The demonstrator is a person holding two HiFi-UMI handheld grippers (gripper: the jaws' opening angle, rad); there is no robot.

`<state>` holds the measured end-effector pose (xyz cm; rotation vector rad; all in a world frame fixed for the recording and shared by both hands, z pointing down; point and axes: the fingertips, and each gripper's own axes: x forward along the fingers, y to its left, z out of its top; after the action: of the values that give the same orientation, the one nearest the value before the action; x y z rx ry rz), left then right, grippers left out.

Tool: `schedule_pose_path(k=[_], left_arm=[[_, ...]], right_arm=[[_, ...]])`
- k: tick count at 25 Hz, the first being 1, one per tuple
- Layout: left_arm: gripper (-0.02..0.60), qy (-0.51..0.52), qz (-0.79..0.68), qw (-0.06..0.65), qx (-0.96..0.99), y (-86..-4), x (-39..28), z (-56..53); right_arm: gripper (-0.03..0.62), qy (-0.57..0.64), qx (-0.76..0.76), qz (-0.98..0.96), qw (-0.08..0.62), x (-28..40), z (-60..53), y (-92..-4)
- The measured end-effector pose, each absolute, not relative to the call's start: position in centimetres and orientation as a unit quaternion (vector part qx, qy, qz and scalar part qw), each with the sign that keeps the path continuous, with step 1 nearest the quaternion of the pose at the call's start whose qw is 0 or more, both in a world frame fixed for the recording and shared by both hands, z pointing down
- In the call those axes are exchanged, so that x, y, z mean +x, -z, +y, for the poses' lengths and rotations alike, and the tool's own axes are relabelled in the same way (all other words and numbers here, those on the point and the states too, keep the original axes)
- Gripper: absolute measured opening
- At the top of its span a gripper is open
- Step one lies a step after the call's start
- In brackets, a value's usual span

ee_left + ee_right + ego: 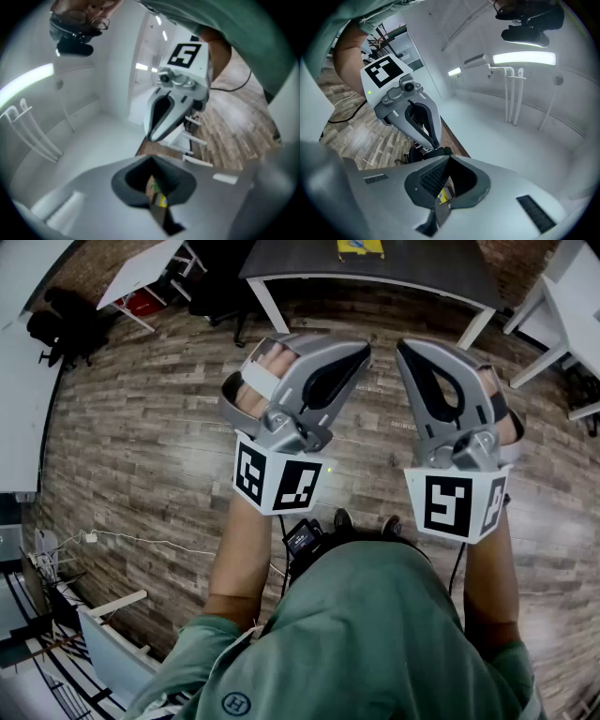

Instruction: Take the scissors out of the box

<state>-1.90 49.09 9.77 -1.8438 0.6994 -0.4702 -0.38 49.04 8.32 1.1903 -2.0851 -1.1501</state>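
Holding both level ahead of me, I judge, ready to start: left tool (156,194) and right tool (440,194) are clenched on nothing, their smooth grey shells and ribbed dark pads meeting. Below them lies wood-plank floor (141,427). Beyond their tips, a dark matte worktop (422,263) carries a flat yellow thing (360,247), perhaps the box; scissors unseen.
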Motion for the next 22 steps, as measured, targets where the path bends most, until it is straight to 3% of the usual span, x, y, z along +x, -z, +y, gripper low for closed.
schedule_pose_path(k=[22], left_arm=[[0.000,0.199,0.290,0.524,-0.776,-9.89,-1.47,49.13]], right_arm=[[0.007,0.422,0.425,-0.761,0.251,-0.25,49.22,-8.77]])
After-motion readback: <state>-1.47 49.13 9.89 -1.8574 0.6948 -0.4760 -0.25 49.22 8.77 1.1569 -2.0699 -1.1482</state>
